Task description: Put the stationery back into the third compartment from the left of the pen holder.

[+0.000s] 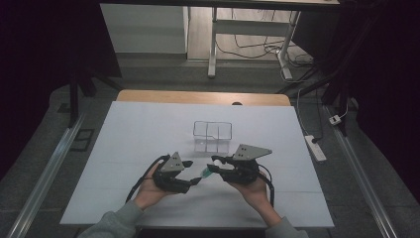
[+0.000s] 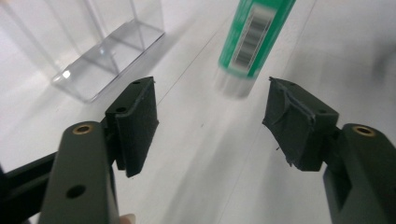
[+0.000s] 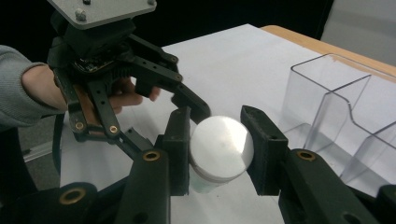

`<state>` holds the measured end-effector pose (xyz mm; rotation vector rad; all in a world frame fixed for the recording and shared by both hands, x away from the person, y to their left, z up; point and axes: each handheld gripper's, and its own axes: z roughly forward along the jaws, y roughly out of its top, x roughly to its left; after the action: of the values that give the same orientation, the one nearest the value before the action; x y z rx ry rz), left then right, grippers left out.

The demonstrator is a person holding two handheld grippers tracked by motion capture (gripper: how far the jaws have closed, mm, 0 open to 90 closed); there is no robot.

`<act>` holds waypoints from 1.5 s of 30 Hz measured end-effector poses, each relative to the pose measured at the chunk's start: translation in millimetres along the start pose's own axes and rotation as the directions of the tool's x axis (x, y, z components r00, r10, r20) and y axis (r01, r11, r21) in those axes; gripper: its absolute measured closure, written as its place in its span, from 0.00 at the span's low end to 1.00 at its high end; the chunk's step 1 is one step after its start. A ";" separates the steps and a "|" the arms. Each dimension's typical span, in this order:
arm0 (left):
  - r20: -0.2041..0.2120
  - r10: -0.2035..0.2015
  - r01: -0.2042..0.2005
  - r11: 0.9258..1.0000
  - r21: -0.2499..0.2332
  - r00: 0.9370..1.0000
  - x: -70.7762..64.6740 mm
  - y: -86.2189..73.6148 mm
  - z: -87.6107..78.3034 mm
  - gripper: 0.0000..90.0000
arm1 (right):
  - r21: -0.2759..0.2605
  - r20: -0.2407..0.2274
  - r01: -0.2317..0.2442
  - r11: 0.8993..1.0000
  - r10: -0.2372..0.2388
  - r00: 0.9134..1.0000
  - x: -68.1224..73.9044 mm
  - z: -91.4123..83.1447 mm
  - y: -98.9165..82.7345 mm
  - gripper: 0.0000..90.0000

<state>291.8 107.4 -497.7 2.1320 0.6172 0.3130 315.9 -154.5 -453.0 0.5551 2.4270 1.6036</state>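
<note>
We're seeing the right gripper (image 3: 217, 144) pinching a green glue stick (image 2: 254, 35) by its white cap above the table (image 1: 129, 134); left gripper (image 2: 210, 123) jaws are spreading wide just short of it, barcode showing there, clear organizer (image 1: 212, 136) sitting beyond

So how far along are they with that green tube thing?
Picked up: the right gripper is shut on the glue stick, clear of the table. In hand: the left gripper waits open near the stick's end, perhaps for a handover. Left: the clear organizer looks empty, so nothing seems placed yet.
</note>
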 end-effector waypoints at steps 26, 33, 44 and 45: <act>-0.155 -0.153 0.155 0.988 -0.001 0.976 31.9 -55.9 -73.7 0.36 | -0.025 0.061 0.011 1.000 -0.010 0.998 -4.8 -11.9 3.5 0.71; -0.207 -0.186 0.193 0.981 0.013 0.961 37.7 -78.2 -88.9 0.36 | -0.028 0.077 0.016 0.999 -0.014 0.997 -6.2 -14.7 4.6 0.71; -0.218 -0.199 0.211 0.977 0.035 0.956 42.3 -87.8 -91.3 0.36 | -0.047 0.096 0.014 0.999 -0.009 0.995 -10.3 -21.6 8.6 0.71; -0.220 -0.198 0.211 0.977 0.039 0.955 42.4 -88.0 -90.7 0.36 | -0.047 0.096 0.016 0.999 -0.011 0.995 -10.6 -22.1 9.1 0.71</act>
<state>260.8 235.8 -515.2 2.0862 0.9771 0.4170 319.8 -174.3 -436.4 0.5920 2.3131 1.5871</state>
